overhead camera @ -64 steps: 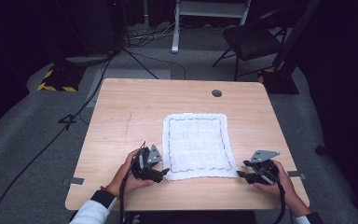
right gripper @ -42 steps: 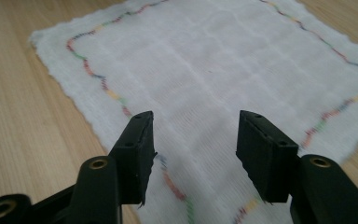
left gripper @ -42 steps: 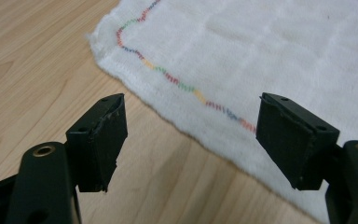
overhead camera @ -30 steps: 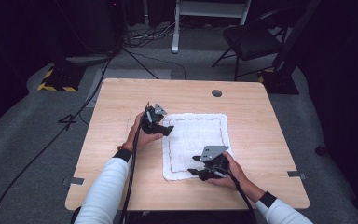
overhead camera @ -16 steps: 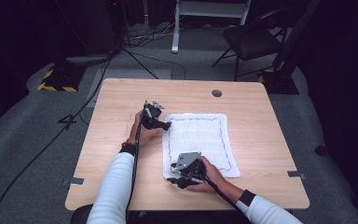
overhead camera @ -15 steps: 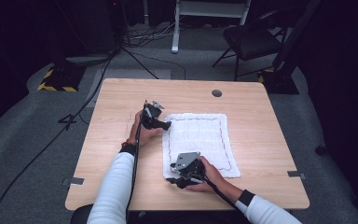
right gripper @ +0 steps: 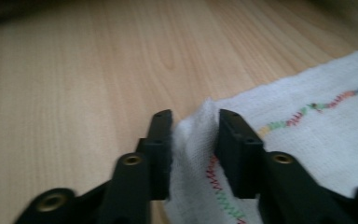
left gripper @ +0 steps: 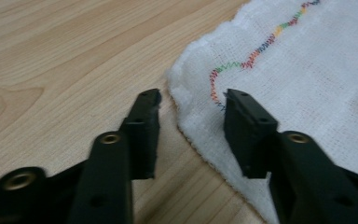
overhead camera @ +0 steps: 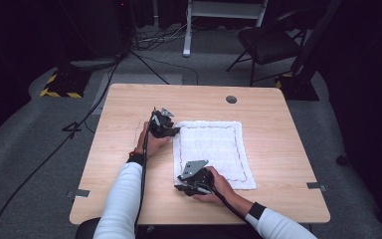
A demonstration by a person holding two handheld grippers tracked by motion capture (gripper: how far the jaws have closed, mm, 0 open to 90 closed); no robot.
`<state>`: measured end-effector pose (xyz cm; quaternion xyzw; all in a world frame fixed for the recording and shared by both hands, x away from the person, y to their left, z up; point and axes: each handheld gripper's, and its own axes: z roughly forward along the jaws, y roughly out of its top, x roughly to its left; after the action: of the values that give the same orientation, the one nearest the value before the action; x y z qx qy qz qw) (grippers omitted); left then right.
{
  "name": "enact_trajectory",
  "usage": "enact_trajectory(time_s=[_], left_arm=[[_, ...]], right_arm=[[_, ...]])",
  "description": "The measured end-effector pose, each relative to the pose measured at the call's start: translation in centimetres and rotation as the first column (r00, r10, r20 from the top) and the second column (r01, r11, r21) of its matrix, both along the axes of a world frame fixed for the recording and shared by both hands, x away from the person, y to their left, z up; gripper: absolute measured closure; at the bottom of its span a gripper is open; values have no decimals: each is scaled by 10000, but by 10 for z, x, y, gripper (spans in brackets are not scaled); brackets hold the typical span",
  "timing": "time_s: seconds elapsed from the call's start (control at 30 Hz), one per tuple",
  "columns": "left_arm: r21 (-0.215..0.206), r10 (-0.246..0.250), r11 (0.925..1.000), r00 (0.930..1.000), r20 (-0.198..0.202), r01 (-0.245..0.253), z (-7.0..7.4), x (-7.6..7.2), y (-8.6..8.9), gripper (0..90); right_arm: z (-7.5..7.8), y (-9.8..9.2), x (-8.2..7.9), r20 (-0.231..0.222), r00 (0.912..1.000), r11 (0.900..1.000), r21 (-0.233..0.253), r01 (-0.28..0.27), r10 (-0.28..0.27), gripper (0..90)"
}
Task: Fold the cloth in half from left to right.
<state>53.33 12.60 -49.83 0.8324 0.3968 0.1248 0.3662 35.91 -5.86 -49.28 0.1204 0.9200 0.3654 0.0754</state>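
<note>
Two claws sit at the white cloth (overhead camera: pixel 214 149) on the bench (overhead camera: pixel 278 109). Left claw (left gripper: pixel 191 100) is open around one corner. Right claw (right gripper: pixel 193 119) pinches another corner.

No words, numbers or brand marks can be read anywhere. The cloth (overhead camera: pixel 213 152) on the counter (overhead camera: pixel 278 129) bears coloured zigzag stitching (decoration, not lettering), and the hazard-striped block (overhead camera: pixel 58 92) carries no text.
</note>
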Motion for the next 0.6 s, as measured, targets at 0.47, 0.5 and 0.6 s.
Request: enact_trajectory(time_s=[0.47,0.5,0.6], left_arm=[[-218,-95,9997,10000,26,95,9,-7,21,848],[-236,-51,9997,10000,47,52,9,-8,24,850],[-225,49,9997,9999,122,-47,11,-11,33,852]], right_arm=[[9,6,-5,959,9947,9991,-155,397,-381,848],[11,7,-5,962,9948,9993,-131,345,-331,849],[14,9,-3,1012,9944,9995,-41,325,-319,849]])
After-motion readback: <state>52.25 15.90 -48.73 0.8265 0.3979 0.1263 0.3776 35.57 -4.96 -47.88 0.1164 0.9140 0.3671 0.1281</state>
